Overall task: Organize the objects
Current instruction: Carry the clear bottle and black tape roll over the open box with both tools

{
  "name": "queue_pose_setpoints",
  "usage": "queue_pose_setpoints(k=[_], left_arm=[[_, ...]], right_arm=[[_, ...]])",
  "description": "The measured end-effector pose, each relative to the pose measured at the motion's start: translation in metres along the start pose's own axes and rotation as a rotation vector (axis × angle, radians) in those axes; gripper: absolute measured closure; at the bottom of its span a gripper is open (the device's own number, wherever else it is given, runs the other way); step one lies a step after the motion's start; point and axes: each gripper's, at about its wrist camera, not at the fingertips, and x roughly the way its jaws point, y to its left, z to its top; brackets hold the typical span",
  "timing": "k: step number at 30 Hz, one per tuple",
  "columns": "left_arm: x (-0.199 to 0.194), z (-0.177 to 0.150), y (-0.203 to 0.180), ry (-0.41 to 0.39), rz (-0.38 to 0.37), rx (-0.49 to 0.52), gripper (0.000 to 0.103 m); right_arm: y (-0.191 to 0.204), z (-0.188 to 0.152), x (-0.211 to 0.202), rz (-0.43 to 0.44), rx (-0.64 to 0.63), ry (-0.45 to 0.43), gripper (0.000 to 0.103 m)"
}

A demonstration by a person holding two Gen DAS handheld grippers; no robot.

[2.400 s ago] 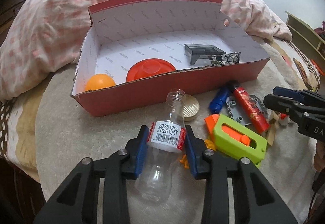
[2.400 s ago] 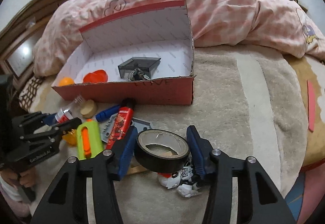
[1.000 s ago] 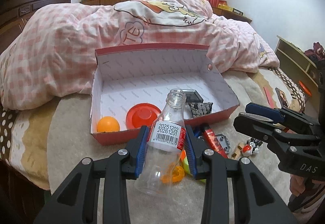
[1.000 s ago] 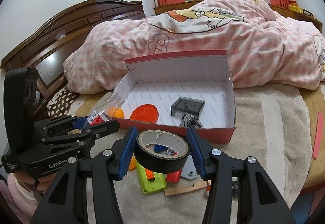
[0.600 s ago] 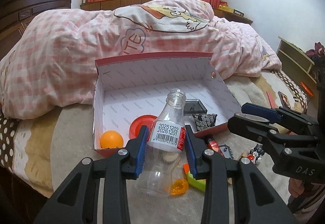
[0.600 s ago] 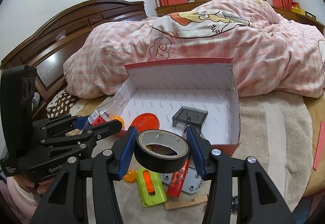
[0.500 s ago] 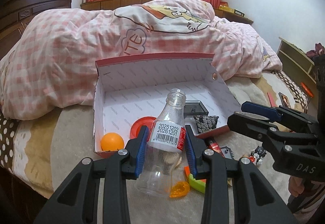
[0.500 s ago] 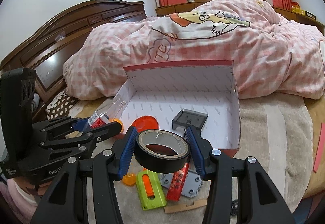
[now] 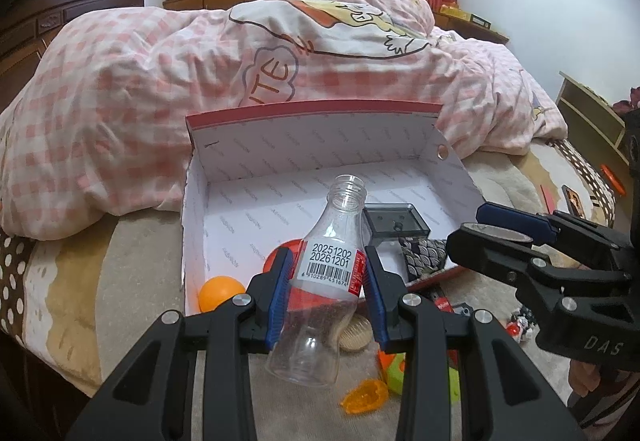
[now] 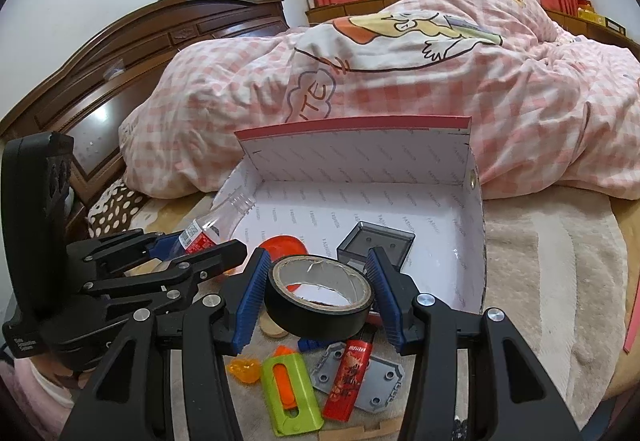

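Both grippers now sit closer to the box (image 9: 192,177) than a second ago. The left gripper (image 9: 326,291) pinches a clear, capless bottle (image 9: 320,305) at its barcode label; the right gripper (image 10: 318,299) pinches a black tape roll (image 10: 316,303), both over the box's near edge.

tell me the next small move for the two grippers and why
Probably carry both forward over the red box and release inside. The left gripper clamps the empty bottle, the right gripper the black tape roll; both hang at the near wall.
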Motion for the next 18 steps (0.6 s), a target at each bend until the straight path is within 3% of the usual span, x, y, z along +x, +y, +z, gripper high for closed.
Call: queue_pose_setpoints(k=[18], left_arm=[[0.06, 0.017, 0.016, 0.065, 0.087, -0.01, 0.069]], right_arm=[[-0.02, 0.015, 0.039, -0.069, 0.001, 0.016, 0.052]])
